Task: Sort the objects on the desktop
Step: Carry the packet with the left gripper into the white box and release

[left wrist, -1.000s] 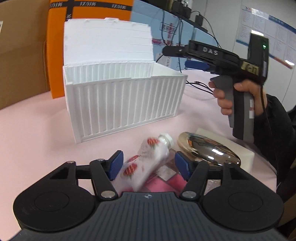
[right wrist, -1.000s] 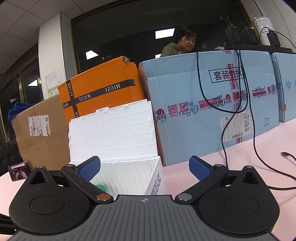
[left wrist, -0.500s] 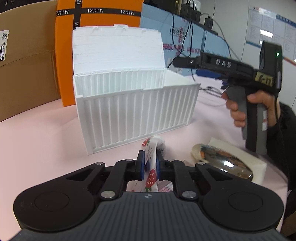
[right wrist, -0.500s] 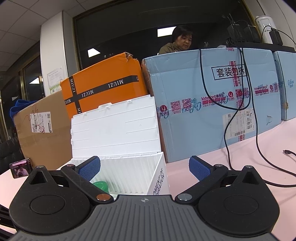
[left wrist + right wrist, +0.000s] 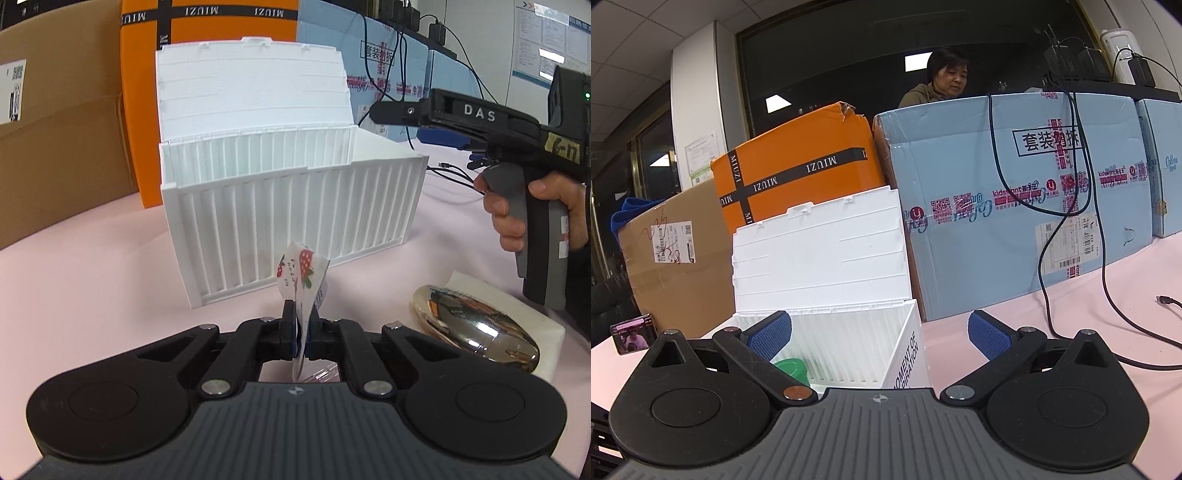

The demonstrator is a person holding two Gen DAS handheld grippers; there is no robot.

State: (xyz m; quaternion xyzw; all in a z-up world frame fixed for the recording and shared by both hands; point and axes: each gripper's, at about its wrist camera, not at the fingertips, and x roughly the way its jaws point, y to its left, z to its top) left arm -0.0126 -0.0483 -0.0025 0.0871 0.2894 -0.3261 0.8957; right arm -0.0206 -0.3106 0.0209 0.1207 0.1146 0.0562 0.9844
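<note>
Strawberry-printed plastic, the pouch (image 5: 301, 275) now stands pinched upright between my left gripper's (image 5: 302, 334) fingers, lifted off the pink bench (image 5: 92, 280) where it lay loose a second ago, in front of the open white box (image 5: 291, 206). My right gripper (image 5: 879, 338) hangs above that box with its blue fingers (image 5: 768, 338) spread wide and empty; only its view shows a green lid (image 5: 790, 371) inside. The orange carton (image 5: 798, 166) behind reads "MIUZI"; my right tool is marked "DAS".
</note>
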